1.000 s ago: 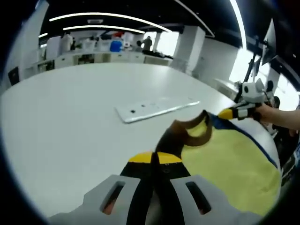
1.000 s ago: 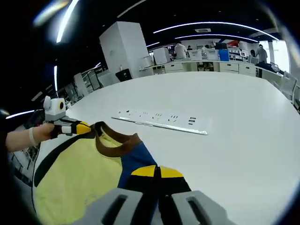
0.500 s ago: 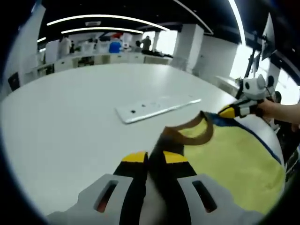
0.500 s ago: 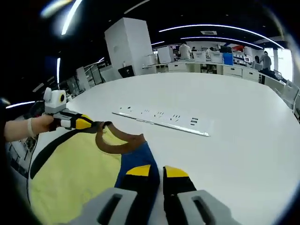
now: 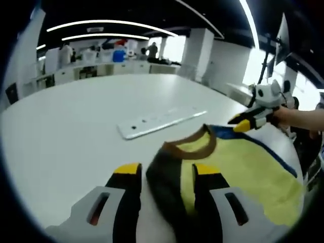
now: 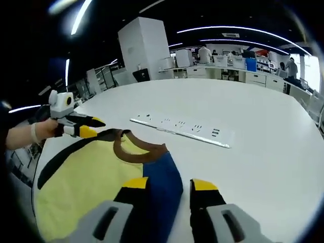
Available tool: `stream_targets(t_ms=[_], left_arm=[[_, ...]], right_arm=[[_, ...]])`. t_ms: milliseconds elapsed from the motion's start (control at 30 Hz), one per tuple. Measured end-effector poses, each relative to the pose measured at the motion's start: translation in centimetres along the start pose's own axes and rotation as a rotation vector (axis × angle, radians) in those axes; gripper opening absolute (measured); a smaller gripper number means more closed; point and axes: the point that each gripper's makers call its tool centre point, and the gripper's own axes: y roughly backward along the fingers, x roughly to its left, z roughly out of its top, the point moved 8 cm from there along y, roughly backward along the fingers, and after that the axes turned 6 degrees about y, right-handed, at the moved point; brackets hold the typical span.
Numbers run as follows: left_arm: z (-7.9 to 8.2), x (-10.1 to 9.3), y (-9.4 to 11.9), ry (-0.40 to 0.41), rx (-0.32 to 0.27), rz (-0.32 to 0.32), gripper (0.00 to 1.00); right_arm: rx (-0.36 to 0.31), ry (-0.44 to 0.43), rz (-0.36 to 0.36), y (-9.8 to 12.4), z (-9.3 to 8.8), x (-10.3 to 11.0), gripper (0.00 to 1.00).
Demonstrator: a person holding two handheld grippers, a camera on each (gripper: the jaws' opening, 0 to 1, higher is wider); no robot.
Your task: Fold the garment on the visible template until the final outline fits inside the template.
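Observation:
A yellow garment (image 5: 243, 167) with a brown collar (image 5: 190, 144) and navy shoulders lies flat on the white table (image 5: 66, 126). My left gripper (image 5: 166, 170) is open, its two yellow-tipped jaws standing either side of the dark shoulder fabric without pinching it. My right gripper (image 6: 169, 183) is open too, astride the blue shoulder (image 6: 162, 177) of the garment (image 6: 86, 177). In the left gripper view the right gripper (image 5: 238, 123) comes in from the right, held by a hand. In the right gripper view the left gripper (image 6: 93, 127) shows at the left with its jaws apart.
A long white power strip (image 5: 157, 121) lies flat on the table beyond the collar, also visible as a strip (image 6: 182, 129) in the right gripper view. Desks, a white pillar (image 6: 144, 50) and people stand far behind. The table edge runs near the person's hand (image 6: 25, 139).
Both grippers have opened and let go of the garment's shoulders, which they held pinched a second ago. The collar edge has settled down onto the table.

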Motion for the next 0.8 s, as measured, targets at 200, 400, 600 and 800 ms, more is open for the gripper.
stream_targets(t_ms=[200,400,600,800], left_arm=[[-0.4,-1.8,1.5,-0.035,0.023,-0.047,0.57],[-0.2,-3.1,2.6,-0.12,0.059,-0.12,0.68],[0.3,-4.1,4.3,-0.15,0.053,-0.15,0.75],[0.4,-5.0,5.8,-0.144,0.032,-0.16,0.76]], right_arm=[[0.006,0.017,0.01,0.7,-0.2,0.8,0.4],[-0.009,0.04,0.055,1.8,-0.1,1.9,0.6],[-0.026,0.096,0.109,4.1,-0.2,3.5,0.81],[-0.006,0.152,0.092,5.9,-0.6,3.9,0.83]])
